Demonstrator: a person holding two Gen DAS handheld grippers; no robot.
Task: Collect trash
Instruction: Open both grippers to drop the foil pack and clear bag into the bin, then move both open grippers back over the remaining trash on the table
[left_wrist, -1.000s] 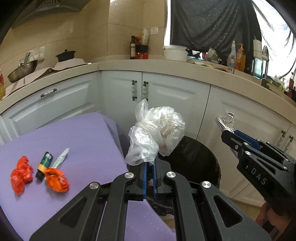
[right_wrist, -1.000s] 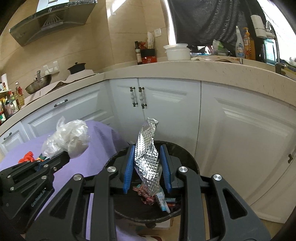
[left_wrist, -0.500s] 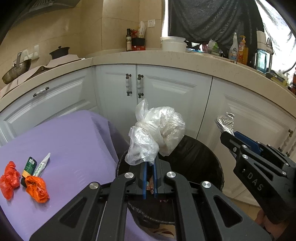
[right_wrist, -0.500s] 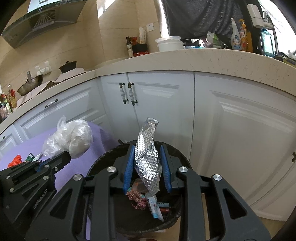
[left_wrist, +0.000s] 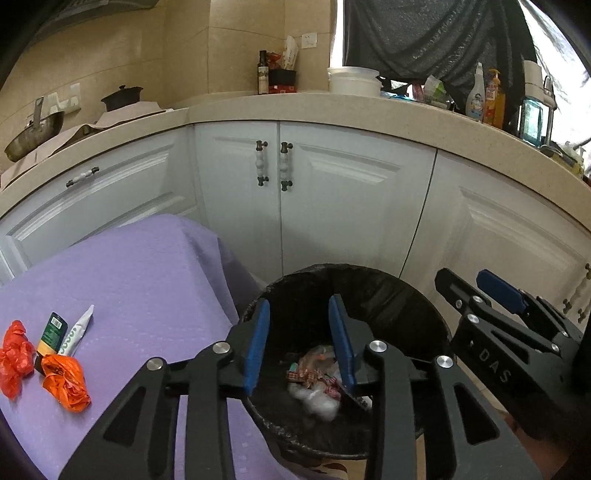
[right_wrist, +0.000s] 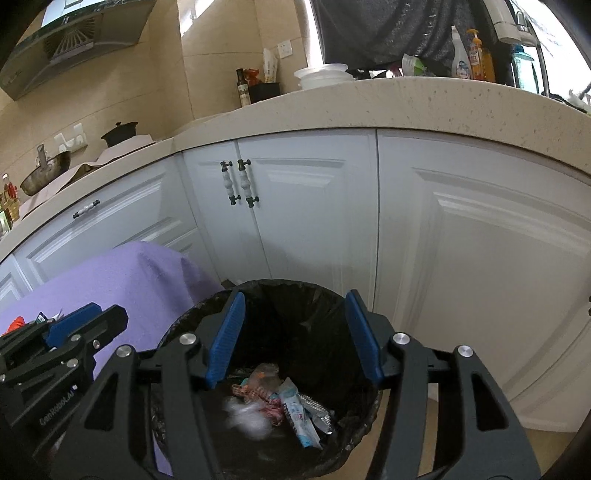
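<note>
Both grippers hang open and empty over the black-lined trash bin (left_wrist: 373, 280) (right_wrist: 295, 291). My left gripper (left_wrist: 300, 317) is above the bin's left side; my right gripper (right_wrist: 293, 314) is above its middle. The clear plastic bag (left_wrist: 317, 400) (right_wrist: 245, 415) lies blurred inside the bin, beside the silver foil wrapper (right_wrist: 314, 406) and other wrappers. On the purple table (left_wrist: 129, 280) at the left lie two orange-red crumpled pieces (left_wrist: 64, 382) (left_wrist: 14, 356), a green tube (left_wrist: 51, 334) and a white tube (left_wrist: 77, 330).
White cabinet doors (left_wrist: 332, 206) and a beige counter (left_wrist: 369, 110) with bottles and a white tub stand behind the bin. The purple table (right_wrist: 122, 280) borders the bin's left side. The right gripper shows at the right of the left wrist view (left_wrist: 491, 310).
Both grippers opened over the bin. The plastic bag left the left gripper and the foil wrapper left the right one; both now lie in the bin. Both cameras came closer to the bin.
</note>
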